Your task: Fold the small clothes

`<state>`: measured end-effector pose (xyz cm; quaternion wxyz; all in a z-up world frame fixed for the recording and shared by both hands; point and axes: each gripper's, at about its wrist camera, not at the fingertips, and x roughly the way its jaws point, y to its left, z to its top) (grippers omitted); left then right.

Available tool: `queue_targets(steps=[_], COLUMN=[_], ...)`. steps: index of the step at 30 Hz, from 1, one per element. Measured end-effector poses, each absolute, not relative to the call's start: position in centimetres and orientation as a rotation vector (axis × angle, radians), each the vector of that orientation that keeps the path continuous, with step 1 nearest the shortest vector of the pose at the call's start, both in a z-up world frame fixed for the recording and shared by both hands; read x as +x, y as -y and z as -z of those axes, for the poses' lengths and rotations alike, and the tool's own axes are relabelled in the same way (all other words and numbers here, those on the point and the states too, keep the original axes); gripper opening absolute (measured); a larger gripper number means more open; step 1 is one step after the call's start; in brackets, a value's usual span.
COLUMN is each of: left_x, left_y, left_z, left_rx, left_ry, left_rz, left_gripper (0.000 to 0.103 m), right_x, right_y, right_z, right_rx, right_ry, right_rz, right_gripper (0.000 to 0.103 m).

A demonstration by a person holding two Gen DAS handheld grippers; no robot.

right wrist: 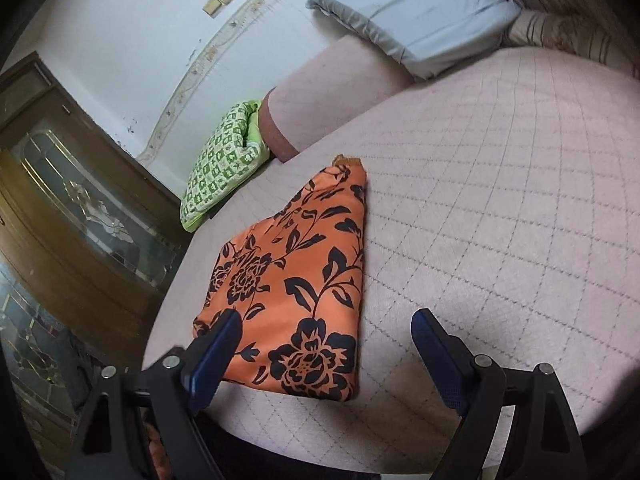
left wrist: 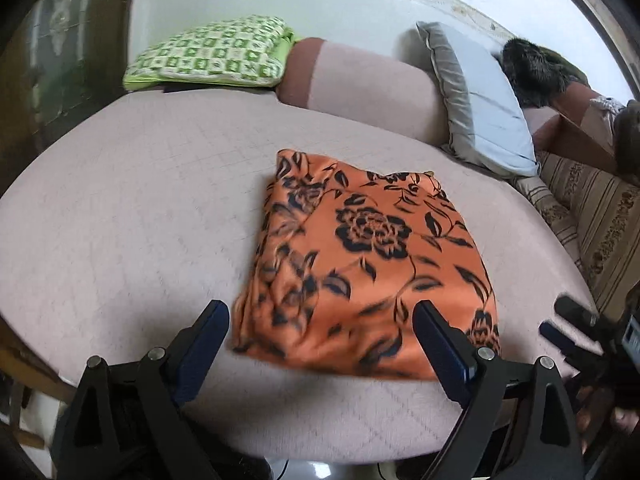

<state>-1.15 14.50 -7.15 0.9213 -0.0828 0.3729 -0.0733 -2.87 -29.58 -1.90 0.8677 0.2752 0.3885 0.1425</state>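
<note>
Left wrist view: the folded orange floral garment lies on the quilted bed, nearer than the grey pillow; left tongs released above its near edge. It looks thin, limp, slippery.

Right wrist view: right tongs released, empty; best pinched at the garment's near corners.

I saw a bed with a pale pink quilted cover under soft daylight. A long bolster, a green checked pillow and a grey-blue pillow lay against a white wall. A wooden cabinet with glass doors stood beside the bed.
</note>
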Motion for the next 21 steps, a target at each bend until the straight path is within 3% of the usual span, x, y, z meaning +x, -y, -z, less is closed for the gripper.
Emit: queue_targets(steps=[8,12,16,18,19,21], left_x=[7.9,11.1,12.3,12.4,12.4,12.6], left_y=[-17.5,-17.3,-16.4,-16.2,-16.1,-16.1], left_z=[5.0,8.0,11.7,12.3,12.4,12.3], left_rx=[-0.249,-0.308,-0.307,-0.281,-0.289,-0.304], left_ry=[-0.793,-0.923,-1.034,-1.038,-1.04,-1.06], left_rz=[0.147,0.181,0.207,0.223,0.263,0.277], left_gripper=[0.094,0.094,0.094,0.085,0.063,0.052], right_x=[1.2,5.8,10.2,11.0,11.3,11.9], right_y=[30.3,31.3,28.9,26.8,25.6,24.9], right_z=[1.3,1.4,6.4,7.5,7.1,7.4], right_rx=[0.643,0.683,0.716,0.668,0.605,0.611], right_ry=[-0.884,-0.922,-1.127,-1.158,-1.141,-1.186], right_rz=[-0.356,-0.342,-0.402,-0.47,-0.502,-0.496], right_gripper=[0.09,0.095,0.095,0.096,0.082,0.047])
